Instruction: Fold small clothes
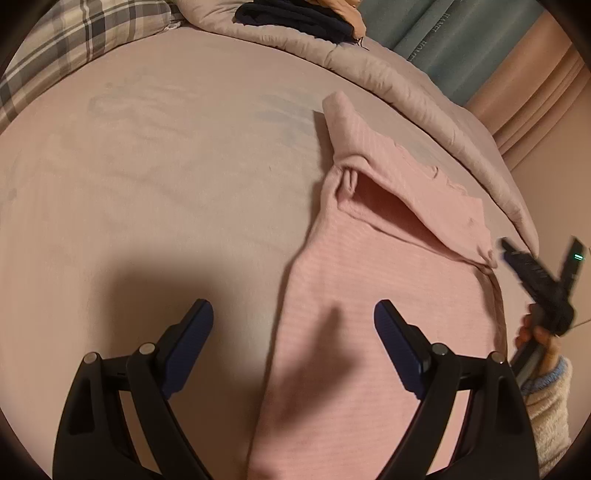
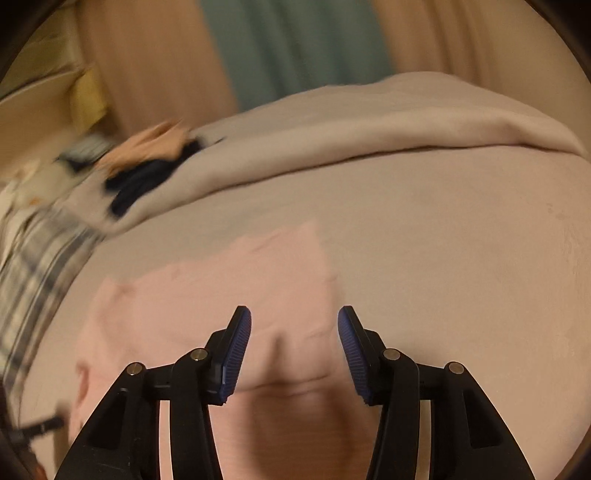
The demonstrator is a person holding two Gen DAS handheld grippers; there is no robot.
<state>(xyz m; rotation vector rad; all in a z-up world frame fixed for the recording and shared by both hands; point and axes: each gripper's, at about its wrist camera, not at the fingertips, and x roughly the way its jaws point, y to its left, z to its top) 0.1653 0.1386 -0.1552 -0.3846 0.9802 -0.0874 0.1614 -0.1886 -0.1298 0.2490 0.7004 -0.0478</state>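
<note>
A pink ribbed garment (image 1: 369, 266) lies flat on the bed sheet (image 1: 147, 166), with one sleeve folded diagonally across its upper part. My left gripper (image 1: 293, 308) hovers open over the garment's left edge, one finger above the sheet and one above the cloth, with nothing between them. In the right wrist view the same pink garment (image 2: 221, 288) lies below and to the left. My right gripper (image 2: 294, 312) stands open over its right part, nothing pinched between the pads. At the right edge of the left wrist view a hand in a fuzzy sleeve (image 1: 546, 398) holds that tool.
A pushed-back beige duvet (image 1: 369, 62) runs along the far side of the bed, with dark clothes (image 1: 295, 18) piled on it. A plaid pillow (image 1: 74, 48) lies at the far left. Teal and peach curtains (image 1: 461, 44) hang behind the bed.
</note>
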